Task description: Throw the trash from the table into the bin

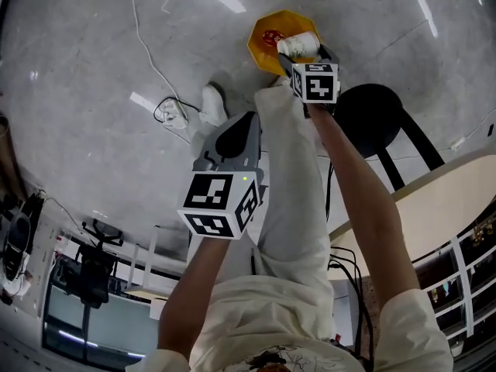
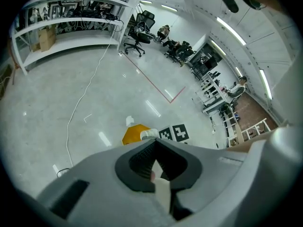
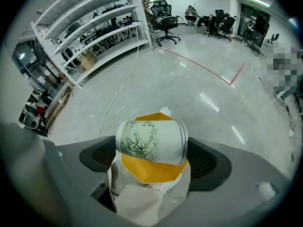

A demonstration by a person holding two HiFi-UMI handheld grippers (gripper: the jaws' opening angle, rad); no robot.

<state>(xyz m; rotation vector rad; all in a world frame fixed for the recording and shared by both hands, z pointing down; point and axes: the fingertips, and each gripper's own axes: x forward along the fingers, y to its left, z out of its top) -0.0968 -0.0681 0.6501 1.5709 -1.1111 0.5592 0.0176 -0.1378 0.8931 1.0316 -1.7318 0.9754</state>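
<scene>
Quick read on this one: the can [image 3: 149, 138] is well away from the desk [image 1: 442, 200]. It's held out over the floor by the right gripper [image 3: 152, 152], and in the right gripper view the orange bin [image 3: 151, 174] is lined up right behind it. From the head view the can is seen over the bin's far right part rather than dead centre, so a drop looks likely to land inside, though not by a huge margin.

Grip-wise, the can is lying sideways and seems to be pinched end to end, one of the fingers [image 3: 208, 162] pressed on each flat end. That's probably the smart place to hold it. A drinks can like this is judged to be light and thin-walled, easily dented if squeezed across the belly, and smooth enough to roll or slip out. The ends are the stiff bit, so little clamping force should be needed. Whether anything is left inside can't be told.

The left gripper [image 2: 155, 148] is held back near the person's leg, fingers closed together with nothing caught between them as far as can be made out. The pale patch seen through the gap is probably just trouser cloth.

Something red is sitting in the bin too.
</scene>
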